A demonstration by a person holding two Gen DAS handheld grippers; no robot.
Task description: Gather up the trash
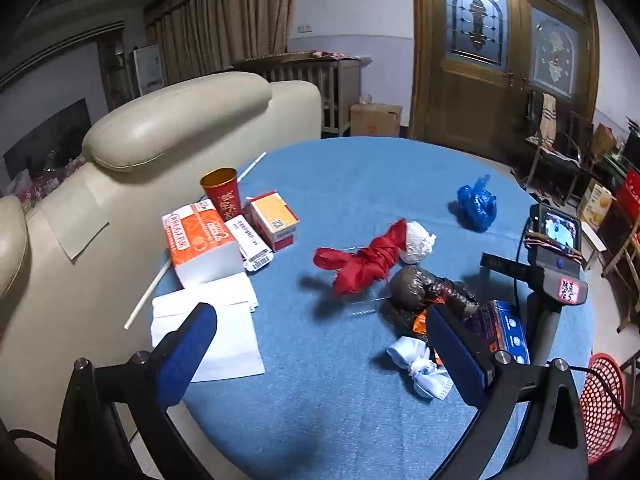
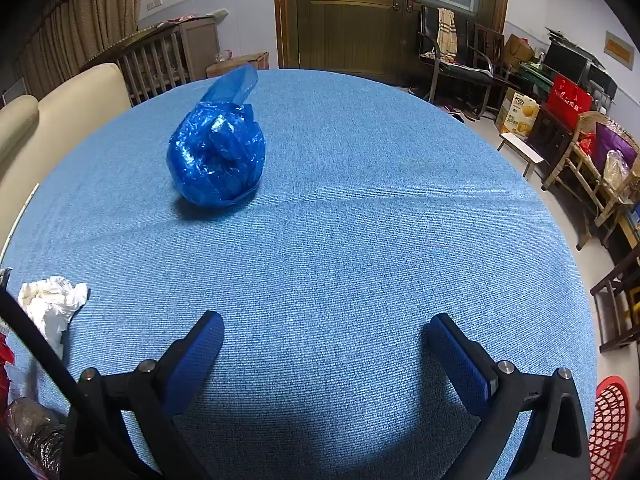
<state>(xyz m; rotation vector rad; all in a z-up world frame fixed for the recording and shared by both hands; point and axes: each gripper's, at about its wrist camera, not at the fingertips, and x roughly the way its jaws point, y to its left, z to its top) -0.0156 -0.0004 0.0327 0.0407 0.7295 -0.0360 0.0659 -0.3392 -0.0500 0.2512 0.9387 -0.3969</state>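
The blue bag (image 2: 218, 152) lies far-left of the right claw (image 2: 326, 354), nearer it than the left claw (image 1: 320, 344); both gape empty.

Cream sofa (image 1: 168, 128) beside table; wooden door (image 2: 352, 16), chairs (image 2: 452, 60) beyond

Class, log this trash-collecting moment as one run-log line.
left hand-held gripper: open, empty | right hand-held gripper: open, empty | blue bag: on table
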